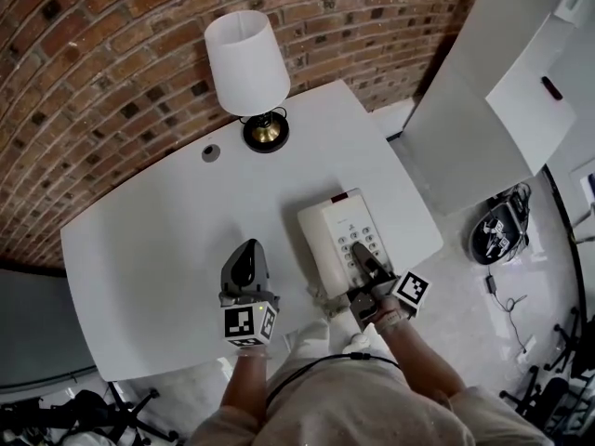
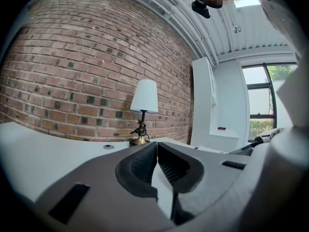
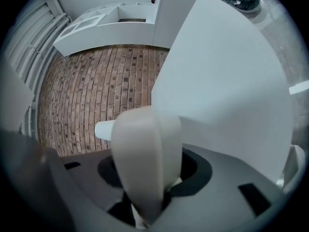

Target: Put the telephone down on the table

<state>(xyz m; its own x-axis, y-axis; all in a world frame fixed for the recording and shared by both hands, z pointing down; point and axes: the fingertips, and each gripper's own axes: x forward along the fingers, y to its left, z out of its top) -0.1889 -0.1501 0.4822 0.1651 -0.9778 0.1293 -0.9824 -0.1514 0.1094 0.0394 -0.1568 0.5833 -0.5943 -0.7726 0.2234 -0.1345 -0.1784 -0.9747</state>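
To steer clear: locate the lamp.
Head view, top centre: the lamp stands at the table's far edge by the brick wall, beyond the telephone.

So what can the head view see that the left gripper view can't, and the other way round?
Only the head view plainly shows the cream telephone with its keypad, clamped in the right gripper. Only the left gripper view shows the window with green outside, and the ceiling. Both show the white-shaded lamp, the brick wall, the white table and the left gripper, its jaws together with nothing between them.
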